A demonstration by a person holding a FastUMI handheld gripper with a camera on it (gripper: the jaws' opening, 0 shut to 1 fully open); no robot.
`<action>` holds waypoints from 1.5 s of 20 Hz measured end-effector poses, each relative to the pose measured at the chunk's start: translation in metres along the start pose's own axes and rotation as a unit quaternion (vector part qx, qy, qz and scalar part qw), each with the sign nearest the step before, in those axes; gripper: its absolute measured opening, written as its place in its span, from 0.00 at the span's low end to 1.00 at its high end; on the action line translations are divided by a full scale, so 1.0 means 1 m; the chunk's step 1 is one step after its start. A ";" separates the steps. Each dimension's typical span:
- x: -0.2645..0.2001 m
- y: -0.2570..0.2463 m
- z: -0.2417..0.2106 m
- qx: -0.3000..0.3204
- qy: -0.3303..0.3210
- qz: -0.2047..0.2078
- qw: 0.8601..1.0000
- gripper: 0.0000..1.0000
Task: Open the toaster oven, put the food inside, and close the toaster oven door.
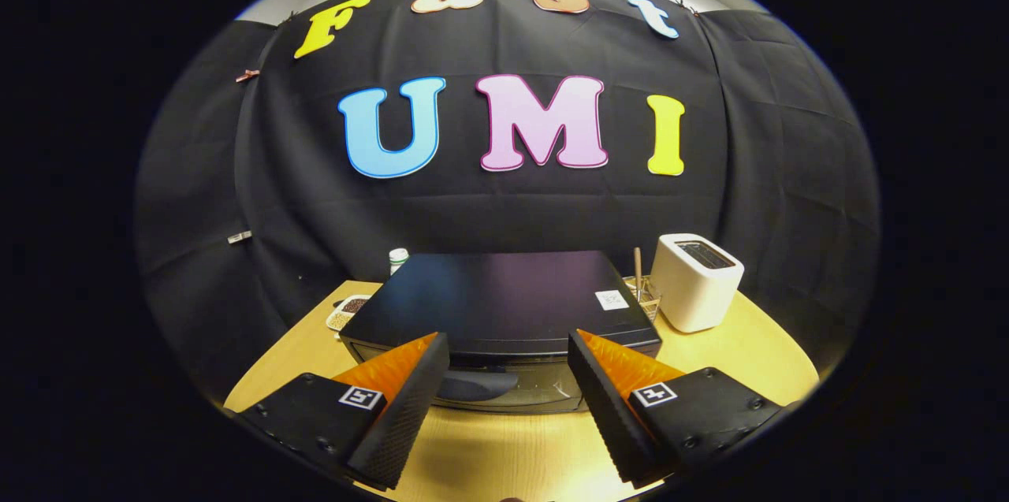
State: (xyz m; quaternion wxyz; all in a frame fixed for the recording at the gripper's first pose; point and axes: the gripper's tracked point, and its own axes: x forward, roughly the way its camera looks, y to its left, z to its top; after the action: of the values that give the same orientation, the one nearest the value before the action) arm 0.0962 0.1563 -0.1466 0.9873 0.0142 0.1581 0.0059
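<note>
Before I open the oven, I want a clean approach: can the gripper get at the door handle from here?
Probably yes. The gripper has its jaws spread, and the toaster oven's door handle lies just ahead between them, nothing in the way.

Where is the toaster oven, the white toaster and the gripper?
Toaster oven (497,297), gripper view, on its flat top.
White toaster (694,293), gripper view, on its front side.
Gripper (508,360), gripper view, midway between its open fingers.

Open claw (508,376) wide at lower centre, bare tabletop (497,447) between its fingers, closed toaster oven (497,305) blocking ahead, white toaster (695,281) crowding right, small tray (347,311) left.
</note>
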 end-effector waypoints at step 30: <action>-0.026 0.020 -0.104 -0.004 0.138 0.030 0.990 0.99</action>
State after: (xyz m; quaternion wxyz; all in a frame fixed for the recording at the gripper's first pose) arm 0.0385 0.1789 -0.2362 0.9554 0.0141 0.2927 0.0378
